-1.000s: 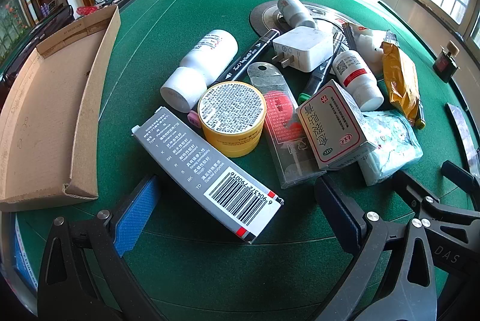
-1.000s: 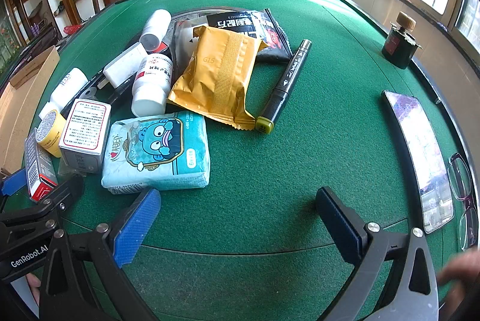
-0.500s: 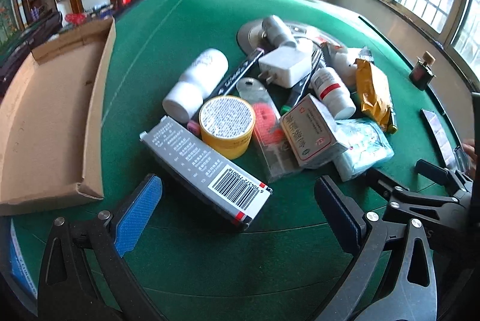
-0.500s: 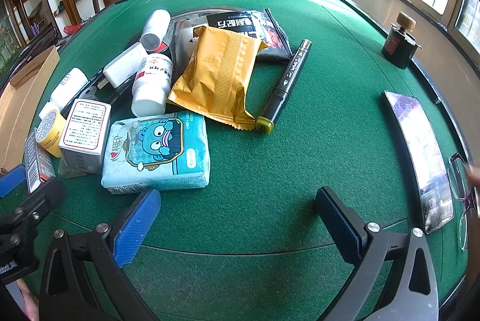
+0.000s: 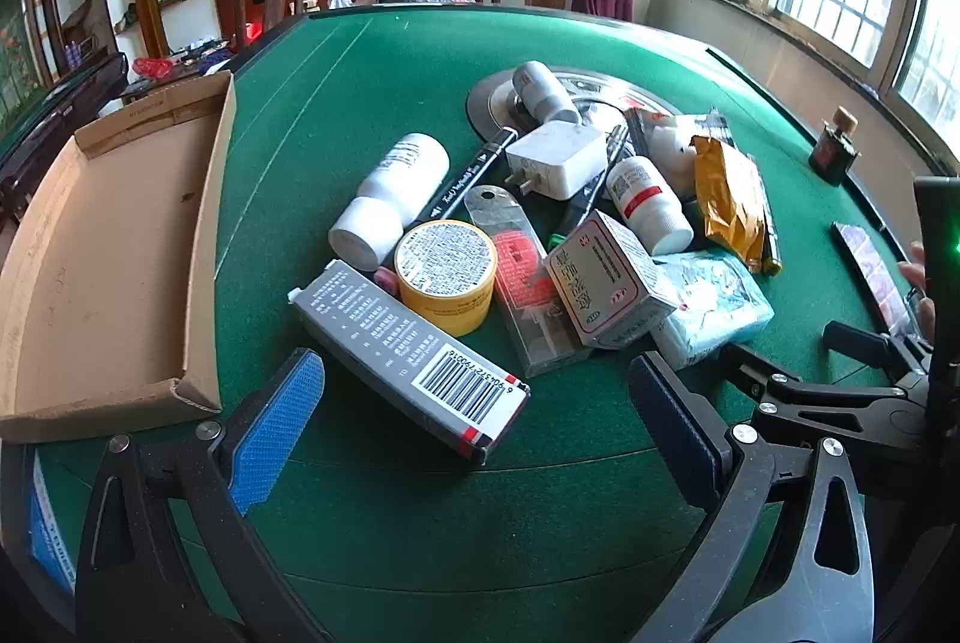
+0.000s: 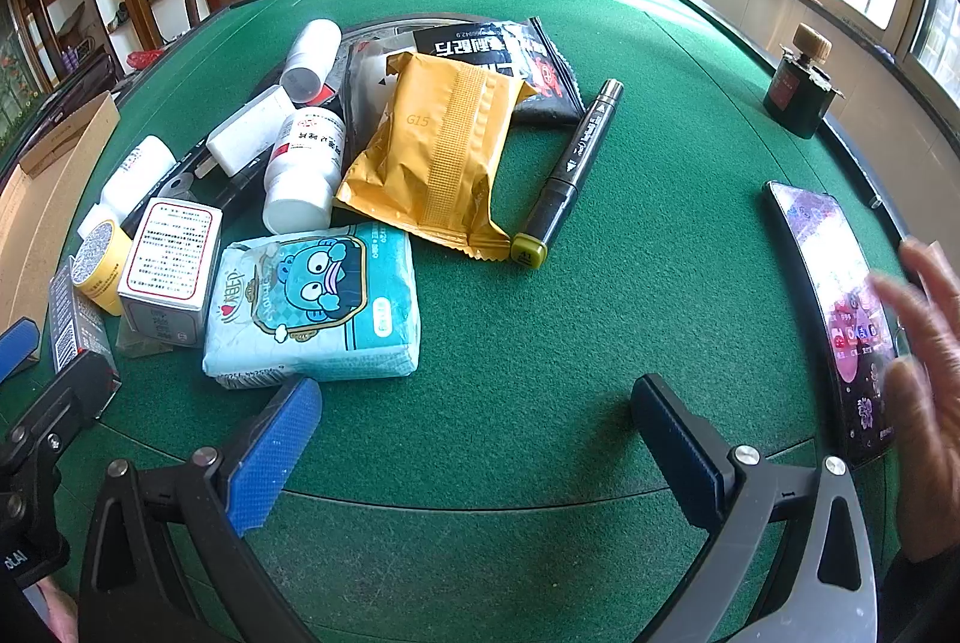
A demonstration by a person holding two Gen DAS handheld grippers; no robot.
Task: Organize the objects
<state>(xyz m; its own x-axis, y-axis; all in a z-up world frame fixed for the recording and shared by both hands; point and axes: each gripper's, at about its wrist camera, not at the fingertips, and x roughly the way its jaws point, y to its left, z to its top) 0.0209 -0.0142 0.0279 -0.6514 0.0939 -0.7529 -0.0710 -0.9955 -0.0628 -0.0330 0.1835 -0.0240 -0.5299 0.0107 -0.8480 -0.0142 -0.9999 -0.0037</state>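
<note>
left gripper [image 5: 474, 403]: spread, empty
right gripper [image 6: 474, 421]: spread, empty
grey box [image 5: 408, 361]: lower centre; pinch across narrow sides
cardboard tray [image 5: 204, 223]: left; likely destination

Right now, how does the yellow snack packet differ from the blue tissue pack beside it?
The yellow snack packet is plain, crinkly foil with a ridged centre seam; the blue tissue pack is soft, blocky and printed with a cartoon face. The packet's edge overlaps the tissue pack's far side. Both lie flat on the green table.

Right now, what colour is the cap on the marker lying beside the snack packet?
Olive green cap on a black marker; the right wrist view shows it best.
</note>
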